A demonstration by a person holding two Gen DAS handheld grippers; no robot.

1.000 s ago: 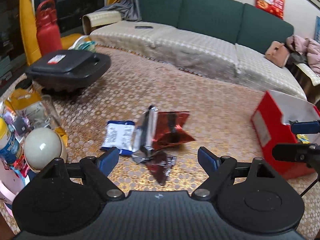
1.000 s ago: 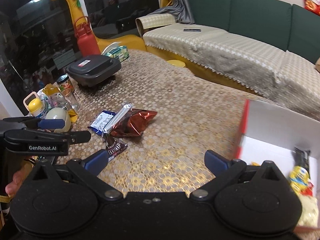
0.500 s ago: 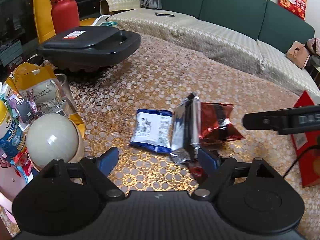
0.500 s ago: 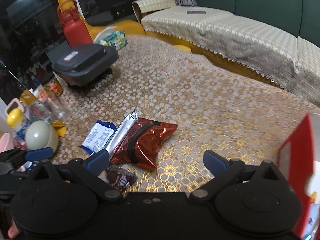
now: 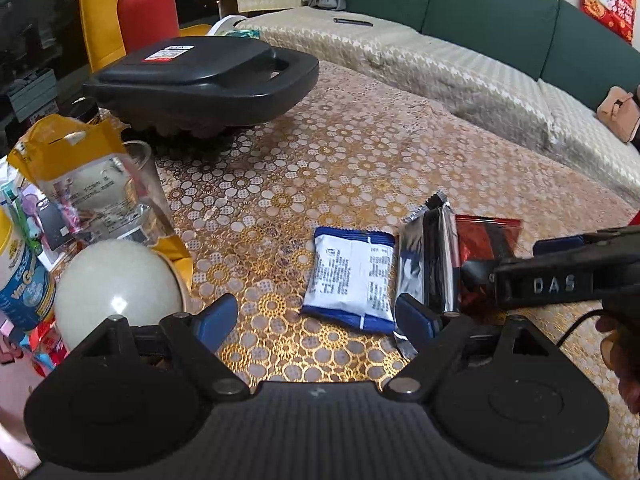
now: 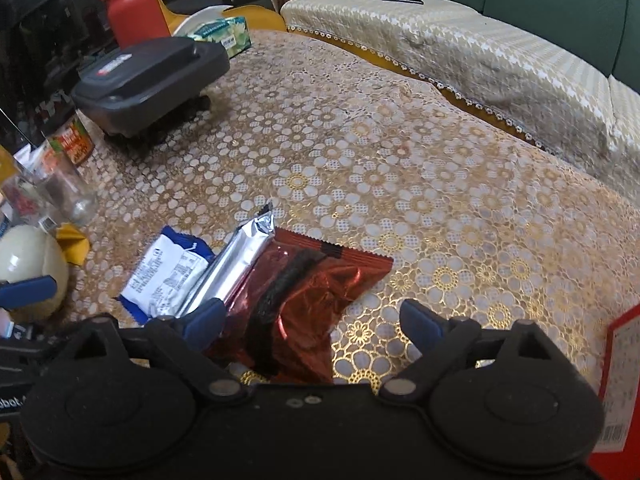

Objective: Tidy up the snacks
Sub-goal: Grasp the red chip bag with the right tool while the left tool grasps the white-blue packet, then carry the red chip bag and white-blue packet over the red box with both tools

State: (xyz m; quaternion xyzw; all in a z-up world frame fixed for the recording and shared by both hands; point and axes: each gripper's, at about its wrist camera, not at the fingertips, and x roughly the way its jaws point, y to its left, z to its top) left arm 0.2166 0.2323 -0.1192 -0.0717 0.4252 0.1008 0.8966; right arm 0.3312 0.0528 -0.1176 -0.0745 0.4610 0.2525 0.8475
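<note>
Both my tools have dropped toward the packets; right tool (image 6: 310, 320), jaws just narrowing but wide over the red packet (image 6: 308, 284), left tool (image 5: 316, 316) wide over the blue packet (image 5: 350, 276); silver bar (image 5: 430, 256) waits on the desk (image 6: 400, 168), nothing gripped.

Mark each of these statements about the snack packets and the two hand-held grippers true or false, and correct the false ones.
1. The silver packet lies between the blue-and-white packet and the red foil packet. True.
2. The right hand-held gripper is shut on the red foil packet. False: its jaws have just been closing but are open, with the packet between them and not pinched.
3. The left hand-held gripper is open and holds nothing. True.
4. The black appliance has its lid open. False: the lid is closed.
5. The red bottle lies on its side. False: it stands upright.
</note>
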